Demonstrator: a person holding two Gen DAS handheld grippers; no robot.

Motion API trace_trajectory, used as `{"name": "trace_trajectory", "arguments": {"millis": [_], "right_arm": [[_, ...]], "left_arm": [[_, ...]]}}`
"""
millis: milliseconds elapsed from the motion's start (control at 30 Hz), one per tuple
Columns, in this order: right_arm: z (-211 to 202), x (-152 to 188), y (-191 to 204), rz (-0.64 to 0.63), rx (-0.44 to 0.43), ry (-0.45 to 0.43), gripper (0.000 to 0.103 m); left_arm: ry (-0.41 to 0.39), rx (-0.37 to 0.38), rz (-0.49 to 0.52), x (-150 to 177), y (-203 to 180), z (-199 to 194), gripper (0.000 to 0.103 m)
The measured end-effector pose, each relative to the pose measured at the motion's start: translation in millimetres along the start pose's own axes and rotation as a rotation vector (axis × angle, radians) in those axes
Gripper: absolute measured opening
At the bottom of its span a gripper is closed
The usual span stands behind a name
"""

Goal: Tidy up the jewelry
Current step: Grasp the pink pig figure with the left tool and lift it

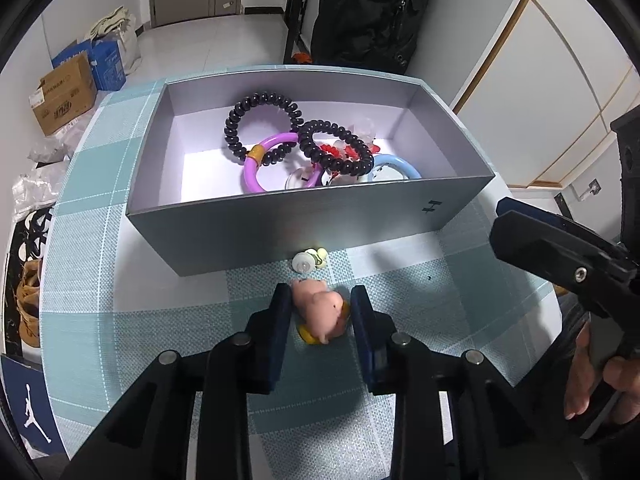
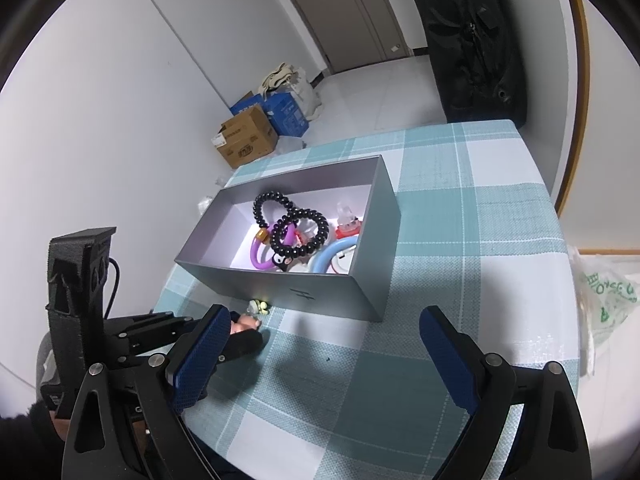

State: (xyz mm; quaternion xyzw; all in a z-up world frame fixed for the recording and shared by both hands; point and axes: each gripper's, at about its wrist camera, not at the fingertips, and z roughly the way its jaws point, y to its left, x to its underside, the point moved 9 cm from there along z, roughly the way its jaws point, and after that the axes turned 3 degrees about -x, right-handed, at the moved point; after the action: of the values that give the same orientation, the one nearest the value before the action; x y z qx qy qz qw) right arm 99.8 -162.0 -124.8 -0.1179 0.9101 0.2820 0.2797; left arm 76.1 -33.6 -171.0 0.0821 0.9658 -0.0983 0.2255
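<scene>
1. I see the pink pig charm (image 1: 322, 312) lying on its side on the checked tablecloth (image 1: 160, 320). Its long axis runs diagonally, from the far left near the box toward the near right.
2. A yellow piece pokes out beneath its near end; I cannot tell what it is.
3. The charm sits between the fingers of my left gripper (image 1: 321, 316). The left pad (image 1: 278, 320) touches or nearly touches it, and the right pad (image 1: 362, 316) stands just beside it. The jaws are apart and not clamped on it.
4. From the right wrist view, the left gripper (image 2: 244, 330) comes in from the left and the charm (image 2: 244, 323) shows only partly between its fingers.
5. My right gripper (image 2: 324, 344) hovers above the cloth with its jaws wide apart and nothing between them.
6. One small white-and-yellow charm (image 1: 308, 260) lies on the cloth, just beside the near wall of the grey box (image 1: 280, 224) and just beyond the pig.
7. Inside the one open box I count two black beaded bracelets (image 1: 260, 124), one purple bangle (image 1: 264, 160) with a gold band and one light blue bangle (image 1: 394, 164).
8. Red and clear pieces (image 1: 352, 148) are tangled beneath them; I cannot count those.
</scene>
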Motion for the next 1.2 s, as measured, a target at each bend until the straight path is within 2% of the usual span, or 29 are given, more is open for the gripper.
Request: {"name": "trace_trajectory", "arguments": {"millis": [367, 600, 767, 933, 1033, 1133, 1200], "right_arm": [[7.3, 5.6, -4.3, 0.0, 0.032, 0.027, 0.096], [16.5, 15.3, 10.5, -0.048, 0.011, 0.063, 0.094], [29.2, 23.9, 28.6, -0.107, 0.017, 0.089, 0.078], [49.1, 30.7, 46.9, -0.127, 0.014, 0.115, 0.071], [57.7, 30.8, 53.4, -0.11, 0.02, 0.117, 0.062], [65.2, 27.6, 57.7, -0.104, 0.077, 0.095, 0.059], [69.1, 25.0, 59.7, -0.096, 0.109, 0.08, 0.053]], "left_arm": [[-0.04, 0.041, -0.024, -7.9, -2.9, -20.6, 0.025], [-0.142, 0.08, -0.102, -23.6, 17.3, -64.2, 0.025], [-0.187, 0.058, -0.16, -31.8, 43.9, -82.5, 0.025], [-0.204, 0.051, -0.21, -34.3, 59.7, -86.5, 0.025], [-0.201, 0.043, -0.227, -33.4, 66.2, -85.0, 0.025], [-0.206, 0.051, -0.234, -33.8, 69.7, -87.3, 0.025], [-0.214, 0.061, -0.24, -35.1, 72.7, -90.6, 0.025]]}}
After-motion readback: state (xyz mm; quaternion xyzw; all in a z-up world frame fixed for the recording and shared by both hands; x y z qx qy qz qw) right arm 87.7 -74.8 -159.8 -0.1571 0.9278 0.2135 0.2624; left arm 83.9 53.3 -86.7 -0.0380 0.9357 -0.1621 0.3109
